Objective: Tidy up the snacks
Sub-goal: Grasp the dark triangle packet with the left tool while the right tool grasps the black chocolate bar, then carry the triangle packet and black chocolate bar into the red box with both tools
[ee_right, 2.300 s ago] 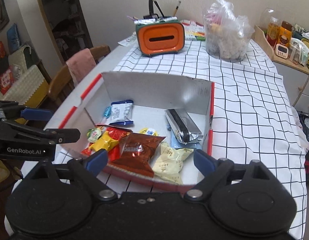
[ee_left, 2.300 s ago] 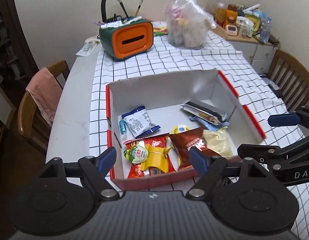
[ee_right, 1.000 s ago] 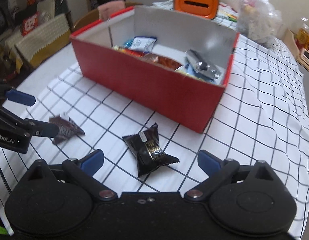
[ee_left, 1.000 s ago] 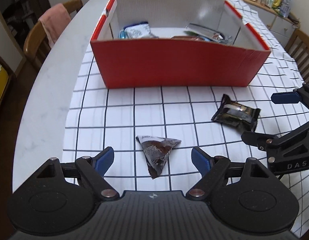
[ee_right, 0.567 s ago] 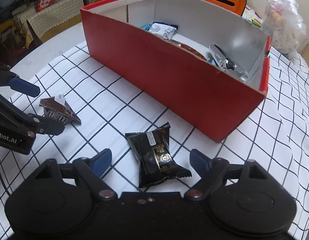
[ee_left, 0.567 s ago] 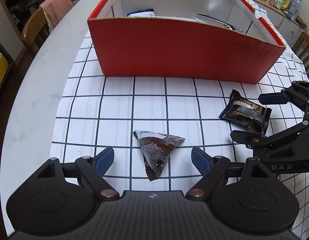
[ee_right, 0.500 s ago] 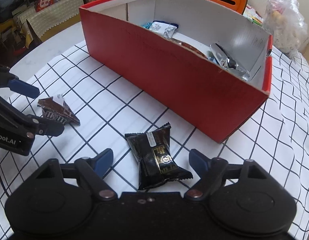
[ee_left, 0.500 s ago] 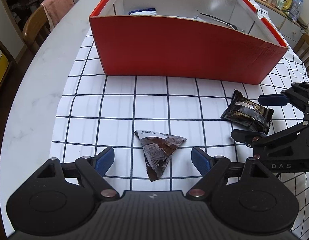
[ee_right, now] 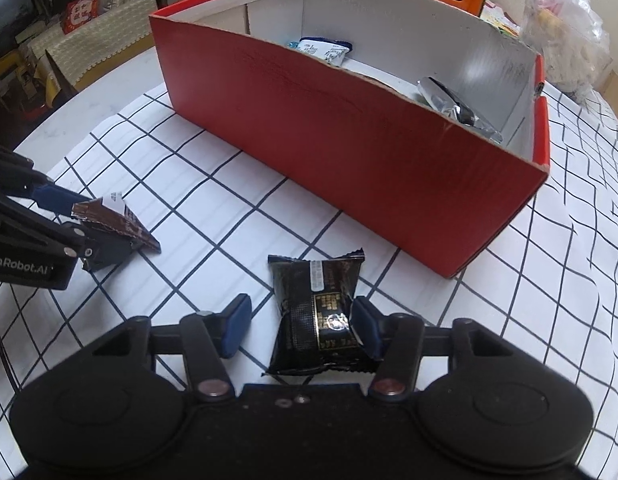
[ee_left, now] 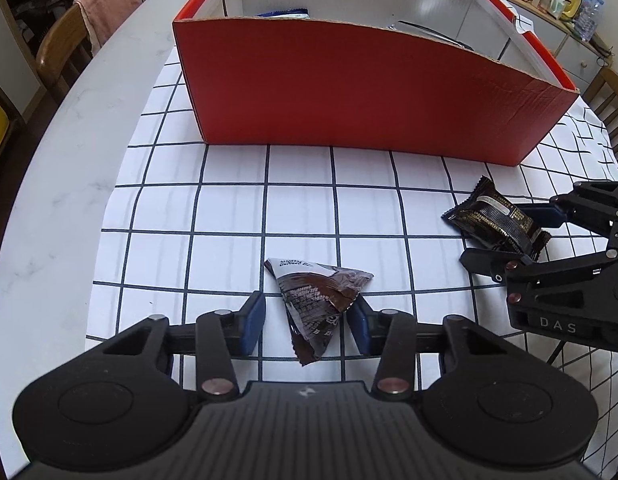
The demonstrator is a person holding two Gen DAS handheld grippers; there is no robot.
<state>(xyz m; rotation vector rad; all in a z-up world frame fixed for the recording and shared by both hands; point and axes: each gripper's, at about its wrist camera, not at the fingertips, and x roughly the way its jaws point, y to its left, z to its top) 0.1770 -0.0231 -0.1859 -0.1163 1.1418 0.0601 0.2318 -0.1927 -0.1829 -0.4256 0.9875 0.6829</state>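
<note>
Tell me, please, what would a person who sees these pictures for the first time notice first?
The big red box fills the middle of the checked tablecloth, with snack packets inside. In front of it lie two dark packets: a brown triangular packet between the closing jaws of the left gripper, and a black square packet between the closing jaws of the right gripper.

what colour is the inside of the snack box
White inside, red outside: the box shows its white inner walls best in the right wrist view.
</note>
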